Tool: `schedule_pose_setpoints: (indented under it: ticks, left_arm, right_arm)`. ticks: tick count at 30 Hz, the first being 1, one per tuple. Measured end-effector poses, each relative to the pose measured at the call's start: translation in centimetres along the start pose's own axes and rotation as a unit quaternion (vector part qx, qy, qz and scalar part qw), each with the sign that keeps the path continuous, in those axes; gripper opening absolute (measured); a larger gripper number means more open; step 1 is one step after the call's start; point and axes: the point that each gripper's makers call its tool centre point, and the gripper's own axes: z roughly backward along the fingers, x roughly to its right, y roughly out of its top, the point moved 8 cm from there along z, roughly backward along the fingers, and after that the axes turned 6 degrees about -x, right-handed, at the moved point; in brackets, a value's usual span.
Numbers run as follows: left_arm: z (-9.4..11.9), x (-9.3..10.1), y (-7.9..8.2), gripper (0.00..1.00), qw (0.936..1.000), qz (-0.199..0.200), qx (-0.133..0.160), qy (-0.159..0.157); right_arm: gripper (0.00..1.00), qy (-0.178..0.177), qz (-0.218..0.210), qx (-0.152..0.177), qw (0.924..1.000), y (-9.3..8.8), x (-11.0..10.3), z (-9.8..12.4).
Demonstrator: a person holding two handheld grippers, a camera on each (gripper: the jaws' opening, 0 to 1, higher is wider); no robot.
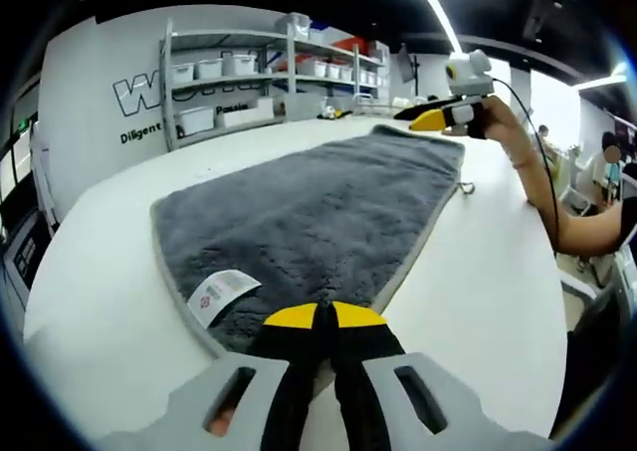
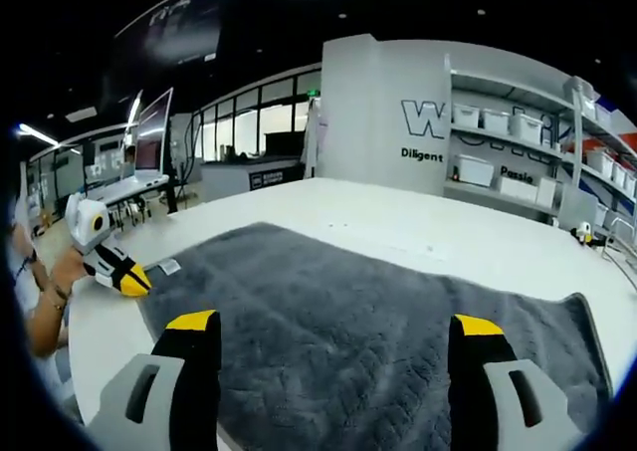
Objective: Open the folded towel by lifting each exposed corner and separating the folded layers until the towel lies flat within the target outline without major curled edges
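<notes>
A grey towel point(image 1: 309, 212) lies spread out and flat on the white table point(image 1: 100, 272), with a white label point(image 1: 221, 294) at its near edge. My left gripper point(image 1: 323, 315) is shut, its yellow tips together over the towel's near corner; I cannot tell if it pinches fabric. In the right gripper view that gripper point(image 2: 134, 280) sits at the left edge of the towel point(image 2: 378, 312). My right gripper point(image 2: 335, 324) is wide open above the towel, nothing between its jaws. In the left gripper view it point(image 1: 430, 119) hovers over the towel's far end.
Shelves with white bins point(image 1: 229, 83) stand behind the table, also seen as shelves point(image 2: 518, 152). A person's arm point(image 1: 537, 172) reaches in from the right. A small loop point(image 1: 465, 187) sticks out at the towel's far right edge. Monitors point(image 2: 149, 132) stand beyond the table point(image 2: 398, 222).
</notes>
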Motion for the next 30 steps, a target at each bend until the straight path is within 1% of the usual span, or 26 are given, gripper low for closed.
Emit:
schedule_pose_setpoints:
  ticks: [6,14,19,20,24,26,30]
  left_arm:
    - [0.9,-0.1,-0.6,0.03,1.0,0.005,-0.004,-0.003]
    - [2.6,-0.7,-1.6,0.03,0.9998,0.01,-0.013,0.006]
    - [3.7,-0.7,-2.2,0.03,0.9995,0.01,-0.021,0.021]
    - [4.7,-1.2,-2.8,0.03,0.9989,0.011,-0.031,0.034]
    - [5.8,-1.6,-3.5,0.03,0.9981,0.016,-0.037,0.047]
    - [6.2,-1.8,-3.8,0.03,0.9975,0.017,-0.036,0.059]
    - [7.0,-2.0,-4.5,0.02,0.9969,0.025,-0.03,0.068]
  right_arm:
    - [0.96,-0.001,0.001,-0.006,1.0,-0.1,0.1,0.0]
    - [0.96,0.0,0.008,-0.017,0.9998,-0.5,-0.2,-0.1]
    - [0.96,0.002,0.012,-0.024,0.9997,-0.8,-0.5,-0.1]
    - [0.96,0.002,0.009,-0.026,0.9996,-0.9,-0.5,-0.1]
    - [0.96,0.003,0.012,-0.028,0.9995,-1.0,-0.5,-0.2]
    - [0.96,0.006,0.013,-0.027,0.9995,-1.0,-0.7,-0.2]
    - [0.96,0.01,0.017,-0.029,0.9994,-1.0,-0.9,-0.2]
